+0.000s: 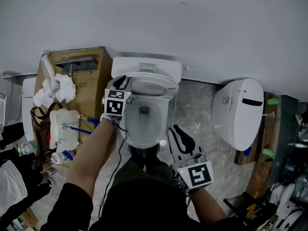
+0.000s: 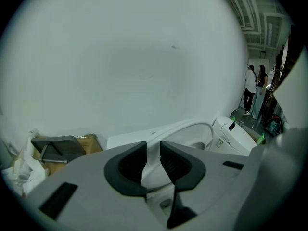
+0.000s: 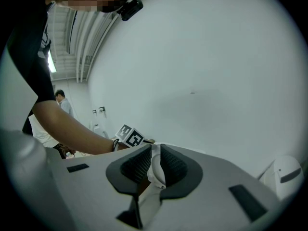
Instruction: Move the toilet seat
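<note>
Gripping toilet seat [image 1: 167, 105] on middle toilet [image 1: 147, 67], both tools were narrow, pinching white rim: left gripper [image 2: 153, 162] at rear left, right gripper [image 3: 152, 165] at front right. I judged best: raise both ends together, slowly, swinging about rear edge, no twisting.

Left tool [image 2: 153, 163] and right tool [image 3: 152, 166] both clamped, left forearm [image 1: 91, 153] outstretched.

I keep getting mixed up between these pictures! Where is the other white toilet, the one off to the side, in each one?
Head view: the second toilet is right of the middle, lid closed.
Left gripper view: low on the right, beyond the nearer toilet.
Right gripper view: bottom right corner, only its top showing.
Shared landmark: the plain pale wall behind it, which fills much of every view.
</note>
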{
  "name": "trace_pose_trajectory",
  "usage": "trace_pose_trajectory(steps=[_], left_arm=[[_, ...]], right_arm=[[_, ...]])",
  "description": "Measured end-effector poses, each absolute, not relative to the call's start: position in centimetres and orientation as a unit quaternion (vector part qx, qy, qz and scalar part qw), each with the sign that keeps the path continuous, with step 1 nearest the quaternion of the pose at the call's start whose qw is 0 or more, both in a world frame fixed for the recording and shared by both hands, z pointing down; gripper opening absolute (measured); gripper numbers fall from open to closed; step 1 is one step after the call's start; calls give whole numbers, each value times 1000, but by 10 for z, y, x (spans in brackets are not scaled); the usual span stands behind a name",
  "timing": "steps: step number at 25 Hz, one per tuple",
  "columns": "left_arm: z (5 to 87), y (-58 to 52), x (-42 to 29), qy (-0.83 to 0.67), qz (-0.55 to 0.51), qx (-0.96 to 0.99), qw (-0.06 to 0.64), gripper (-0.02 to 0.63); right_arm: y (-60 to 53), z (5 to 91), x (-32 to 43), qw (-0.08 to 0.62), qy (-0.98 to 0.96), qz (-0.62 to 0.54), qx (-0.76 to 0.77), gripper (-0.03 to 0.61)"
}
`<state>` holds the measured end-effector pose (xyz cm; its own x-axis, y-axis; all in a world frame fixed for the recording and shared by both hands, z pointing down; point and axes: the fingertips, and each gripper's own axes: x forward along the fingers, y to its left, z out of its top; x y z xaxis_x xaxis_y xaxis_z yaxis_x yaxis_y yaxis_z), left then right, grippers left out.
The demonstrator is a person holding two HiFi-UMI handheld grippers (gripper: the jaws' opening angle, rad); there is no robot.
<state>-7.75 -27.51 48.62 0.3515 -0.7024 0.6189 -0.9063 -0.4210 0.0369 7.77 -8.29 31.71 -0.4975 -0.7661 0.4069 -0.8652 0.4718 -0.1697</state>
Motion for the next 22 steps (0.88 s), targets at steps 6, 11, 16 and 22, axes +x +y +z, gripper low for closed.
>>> trace_pose_trajectory(steps=[6,11,16,22], left_arm=[[476,-247,-94,-517,230,794,223,94],[450,-201,-106,-513,163,798,270,94],[408,-153,-113,-509,99,800,301,94],[347,-86,-90,-464,81,834,285,94]], right_arm=[[-77,319,72,132,-852,181,473,77],[-81,314,63,111,-861,185,461,77],[-82,305,61,121,-865,168,457,77],[-83,285,70,115,-861,159,469,78]])
